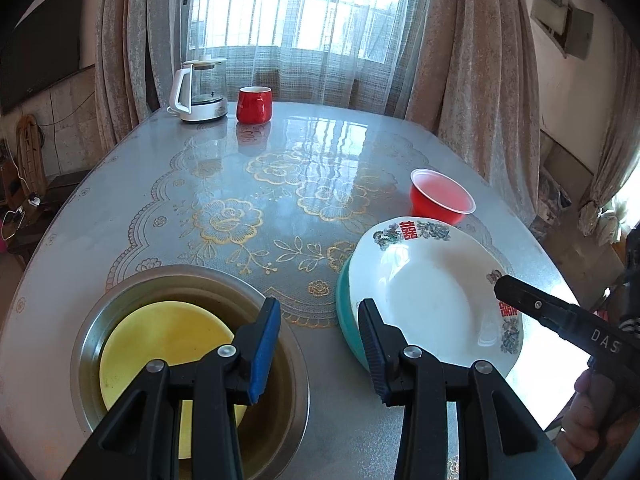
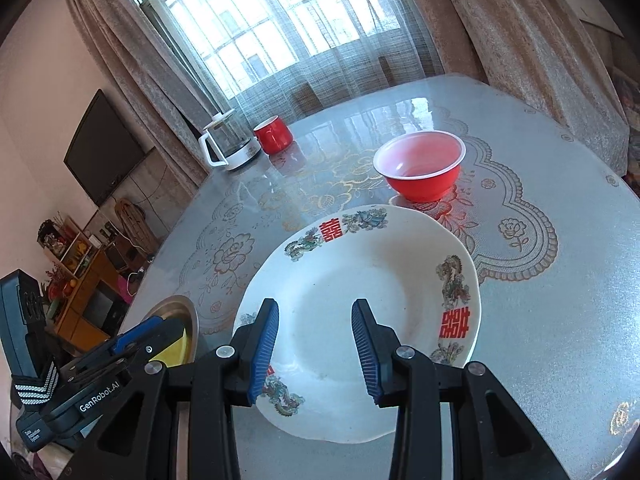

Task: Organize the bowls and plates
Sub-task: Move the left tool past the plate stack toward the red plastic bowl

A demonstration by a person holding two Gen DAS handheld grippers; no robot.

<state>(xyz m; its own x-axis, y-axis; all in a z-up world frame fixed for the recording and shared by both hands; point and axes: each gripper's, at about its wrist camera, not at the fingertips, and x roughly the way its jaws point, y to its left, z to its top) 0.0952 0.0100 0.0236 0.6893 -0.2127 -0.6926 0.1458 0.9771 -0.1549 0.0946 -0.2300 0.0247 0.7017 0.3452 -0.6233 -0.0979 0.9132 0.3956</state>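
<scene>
Plates first, left wrist view: white plate (image 1: 432, 292) w/ red signs lies on a teal dish (image 1: 347, 320) at the right of the table (image 1: 320, 152); a yellow plate (image 1: 160, 344) sits inside the metal basin (image 1: 188, 280). Left gripper (image 1: 320, 348) has jaws apart, nothing btw them, over the gap btw basin and dish.

Right wrist view: right gripper (image 2: 316, 352) hangs over the white plate, jaws apart, empty. Red bowl (image 2: 420, 168) stands just behind the plate.

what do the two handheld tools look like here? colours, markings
Both tools share one build: black plastic fingers with silver pivot screws and blue ribbed pads. The left tool has a dark blue-grey body marked "GenRobot.AI" and a black-and-white striped strap. The right tool shows white "DAS" lettering.
</scene>
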